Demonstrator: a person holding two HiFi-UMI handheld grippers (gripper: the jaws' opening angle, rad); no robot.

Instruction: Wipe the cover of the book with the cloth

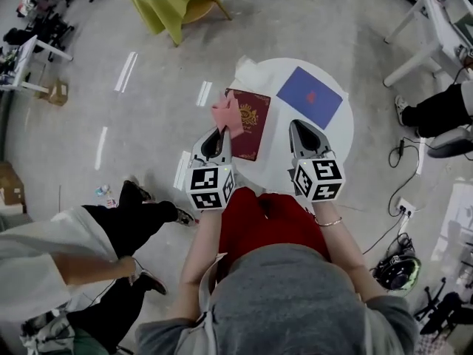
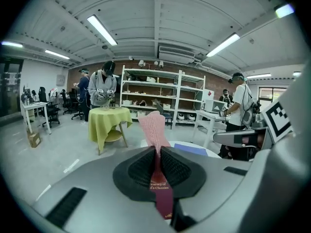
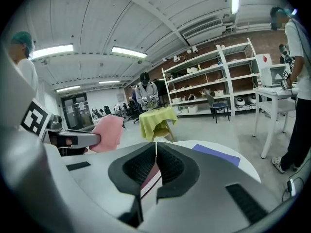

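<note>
Cloth gripped above the book, wipe not yet begun.
The left gripper (image 1: 219, 132) was clenched on the pink cloth (image 1: 225, 113), which stuck out past its tips over the maroon book (image 1: 253, 128) lying just ahead, between both grippers. The right gripper (image 1: 297, 124) hung beside it, jaws together on nothing. Best would be to lower the cloth flat and sweep evenly.

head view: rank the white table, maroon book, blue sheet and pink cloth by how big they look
1. white table
2. maroon book, partly covered, only narrowly ahead of the next
3. blue sheet
4. pink cloth, smallest, though the left gripper holds it nearer the camera
</note>
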